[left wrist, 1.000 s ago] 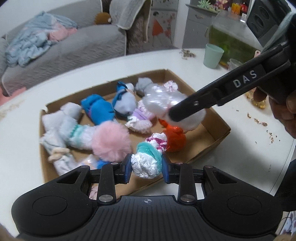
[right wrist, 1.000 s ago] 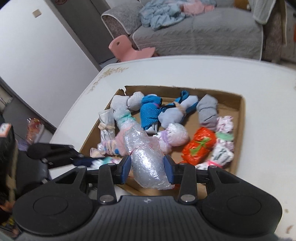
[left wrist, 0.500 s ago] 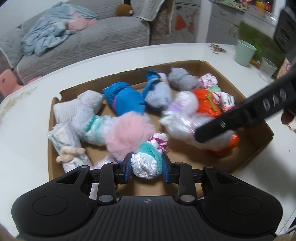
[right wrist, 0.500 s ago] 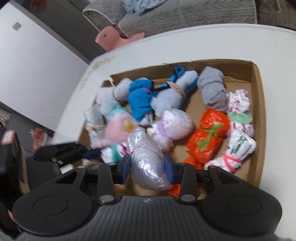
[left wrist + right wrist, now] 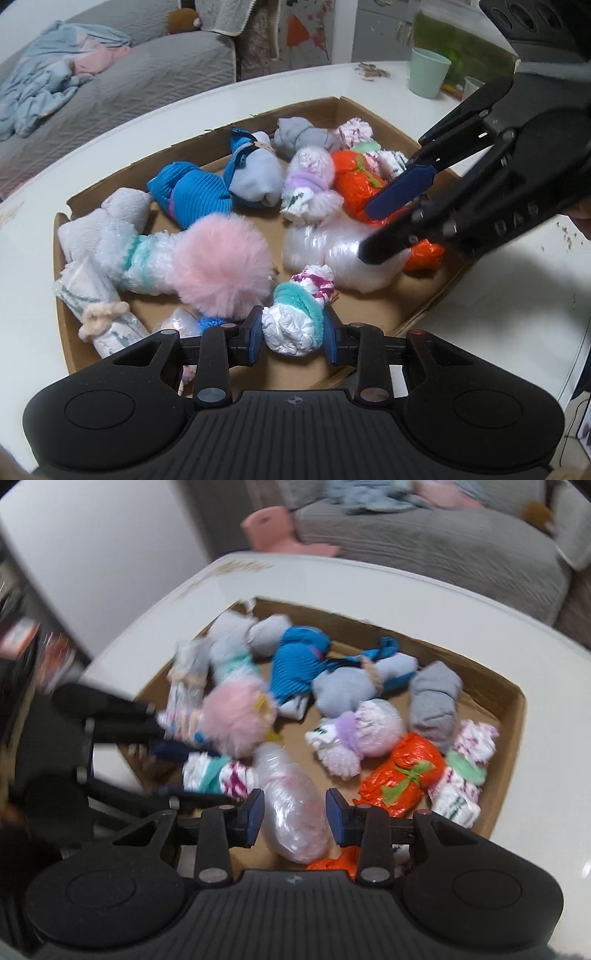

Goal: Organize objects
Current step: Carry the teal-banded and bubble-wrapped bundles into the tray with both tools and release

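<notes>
Left gripper (image 5: 292,334) is clamped on a white-and-teal bundle (image 5: 295,321) over the near wall of the cardboard tray (image 5: 424,314). Right gripper (image 5: 294,814), angled down, grasps a clear plastic bundle (image 5: 291,812) on bare tray floor. White table (image 5: 498,314) surrounds the tray.

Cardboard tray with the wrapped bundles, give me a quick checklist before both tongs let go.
1. Left tongs clamped on teal-banded bundle: ok.
2. Right tongs around clear plastic bundle: ok; firm pad contact: cannot tell.
3. Both bundles inside the cardboard tray walls: ok.
4. Bare cardboard beneath the teal-banded bundle: ok.
5. Clear plastic bundle free of the orange bundle: not ok, they crowd together.
6. Bundles resting on the tray floor: cannot tell.
</notes>
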